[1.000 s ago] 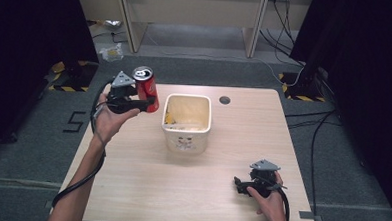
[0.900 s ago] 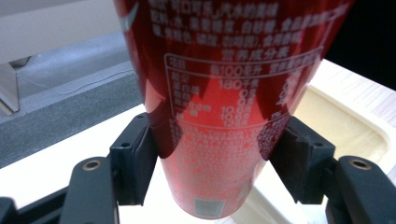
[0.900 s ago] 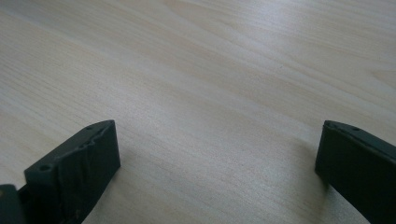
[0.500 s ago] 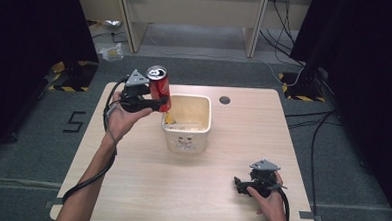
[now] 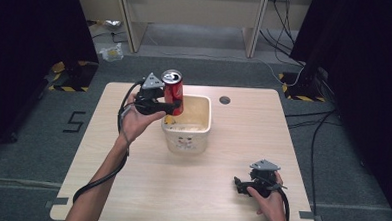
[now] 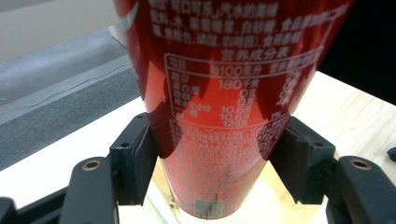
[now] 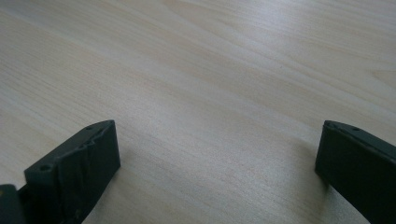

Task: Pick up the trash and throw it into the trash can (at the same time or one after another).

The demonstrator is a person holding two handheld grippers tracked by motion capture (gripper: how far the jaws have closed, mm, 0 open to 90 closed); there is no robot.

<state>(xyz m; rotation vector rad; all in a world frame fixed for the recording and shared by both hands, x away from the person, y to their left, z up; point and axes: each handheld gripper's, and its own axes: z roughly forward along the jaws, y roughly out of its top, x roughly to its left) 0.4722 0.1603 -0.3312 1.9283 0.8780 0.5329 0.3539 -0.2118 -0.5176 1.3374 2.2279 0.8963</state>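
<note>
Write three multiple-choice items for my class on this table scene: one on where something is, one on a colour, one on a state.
1. Where is the can?
A. Lying on the floor
B. Held up at the near-left rim of the tub
C. Standing by the right tongs

2. What colour is the can's body?
A. Green
B. Blue
C. Red

3. How do the right tongs stand?
A. Open, with nothing between the jaws
B. Shut on the can
C. Shut on the tub's rim

Answers:
1 B: the can is gripped by the left tongs at the rim of the tub, clear of the table.
2 C: the left gripper view shows a red body with white print.
3 A: the right tongs sit near the table's front right corner, and the right gripper view shows bare wood between the spread jaws.
</note>
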